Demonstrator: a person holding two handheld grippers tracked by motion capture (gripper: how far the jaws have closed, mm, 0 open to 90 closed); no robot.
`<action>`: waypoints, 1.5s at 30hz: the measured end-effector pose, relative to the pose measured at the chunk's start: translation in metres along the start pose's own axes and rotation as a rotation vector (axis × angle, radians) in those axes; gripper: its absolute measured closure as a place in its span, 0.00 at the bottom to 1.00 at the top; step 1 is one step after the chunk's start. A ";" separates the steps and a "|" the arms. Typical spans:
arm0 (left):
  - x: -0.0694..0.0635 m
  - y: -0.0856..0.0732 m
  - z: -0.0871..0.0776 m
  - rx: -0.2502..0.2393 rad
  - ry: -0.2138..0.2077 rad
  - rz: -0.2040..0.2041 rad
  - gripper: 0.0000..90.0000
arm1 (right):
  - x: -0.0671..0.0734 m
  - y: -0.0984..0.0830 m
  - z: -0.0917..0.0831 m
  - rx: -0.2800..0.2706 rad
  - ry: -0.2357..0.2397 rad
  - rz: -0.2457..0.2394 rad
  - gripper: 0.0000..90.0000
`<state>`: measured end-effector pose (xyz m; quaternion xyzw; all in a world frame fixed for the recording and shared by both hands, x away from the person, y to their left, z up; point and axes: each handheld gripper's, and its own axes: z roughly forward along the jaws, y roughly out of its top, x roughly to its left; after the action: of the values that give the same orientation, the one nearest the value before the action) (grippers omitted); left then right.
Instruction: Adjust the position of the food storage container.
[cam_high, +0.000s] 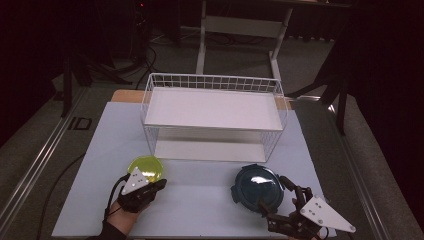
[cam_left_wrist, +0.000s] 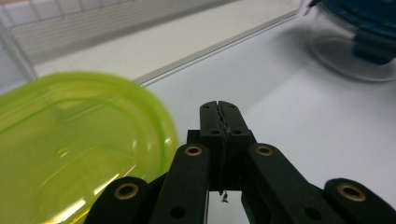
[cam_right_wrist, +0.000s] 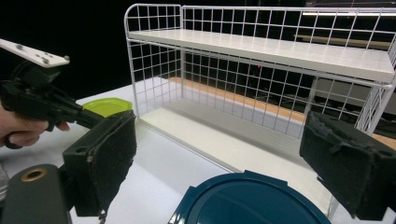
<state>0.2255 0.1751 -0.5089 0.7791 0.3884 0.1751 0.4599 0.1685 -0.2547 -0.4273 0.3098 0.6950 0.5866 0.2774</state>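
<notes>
A round container with a yellow-green lid (cam_high: 145, 169) (cam_left_wrist: 70, 144) (cam_right_wrist: 107, 106) stands on the white table (cam_high: 200, 205), in front of the rack's left end. Just to its right, low over the table, my left gripper (cam_high: 161, 184) (cam_left_wrist: 219, 105) (cam_right_wrist: 81, 116) is shut with nothing between its jaws. A round container with a dark blue clip lid (cam_high: 257, 189) (cam_right_wrist: 252, 200) (cam_left_wrist: 359, 37) stands toward the front right. My right gripper (cam_high: 276, 196) (cam_right_wrist: 224, 163) is open wide, its pads (cam_right_wrist: 107, 158) apart on either side above the blue lid's near edge without touching it.
A white wire rack (cam_high: 212, 107) (cam_right_wrist: 261, 51) with an upper and a lower shelf (cam_left_wrist: 140, 46) stands at the back of the table, both shelves bare. The table's front edge runs just under both hands. Beyond the table are dark floor, cables and stand legs.
</notes>
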 end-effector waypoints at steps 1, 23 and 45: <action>0.002 -0.001 -0.001 -0.002 0.001 -0.007 1.00 | 0.000 0.000 0.000 0.002 -0.001 -0.001 0.12; 0.045 -0.036 -0.060 -0.027 0.142 -0.070 1.00 | -0.001 -0.004 -0.001 0.025 -0.006 0.004 0.12; 0.002 0.002 -0.071 -0.168 -0.101 -0.007 0.85 | -0.031 -0.012 -0.005 0.091 0.006 0.023 0.13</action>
<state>0.1834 0.2171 -0.4705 0.7442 0.3514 0.1660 0.5432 0.1833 -0.2831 -0.4380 0.3285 0.7179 0.5586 0.2543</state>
